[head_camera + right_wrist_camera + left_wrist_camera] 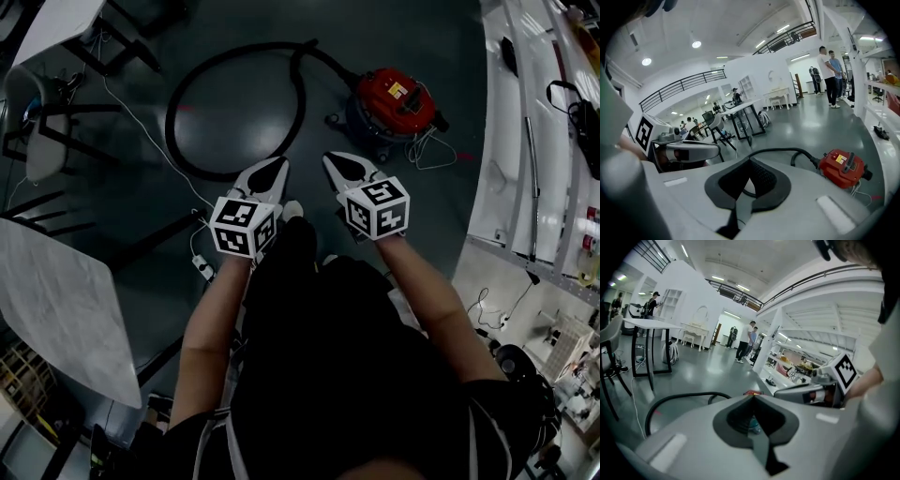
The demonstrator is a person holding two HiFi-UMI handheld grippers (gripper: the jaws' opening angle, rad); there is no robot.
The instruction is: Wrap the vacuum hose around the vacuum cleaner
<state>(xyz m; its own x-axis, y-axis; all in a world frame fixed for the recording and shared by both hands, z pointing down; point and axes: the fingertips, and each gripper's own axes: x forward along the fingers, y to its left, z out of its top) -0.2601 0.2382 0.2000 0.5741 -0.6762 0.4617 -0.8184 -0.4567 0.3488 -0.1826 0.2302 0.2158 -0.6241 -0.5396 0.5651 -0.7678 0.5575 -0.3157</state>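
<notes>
A red vacuum cleaner (394, 101) on a dark wheeled base stands on the grey floor ahead and to the right; it also shows in the right gripper view as the red vacuum cleaner (843, 168). Its black hose (234, 103) leaves the top and lies in a wide loop on the floor to the left, seen too as the hose (679, 399) and the hose (780, 152). My left gripper (269, 173) and right gripper (339, 169) are held side by side in the air, short of the vacuum. Both are shut with nothing between the jaws.
A white cable (150, 141) runs across the floor to a power strip (203, 268) at the left. Chairs and table legs (56, 112) stand at the left, a grey sheet (66, 309) lower left. White benches (534, 141) line the right. People (832, 75) stand far off.
</notes>
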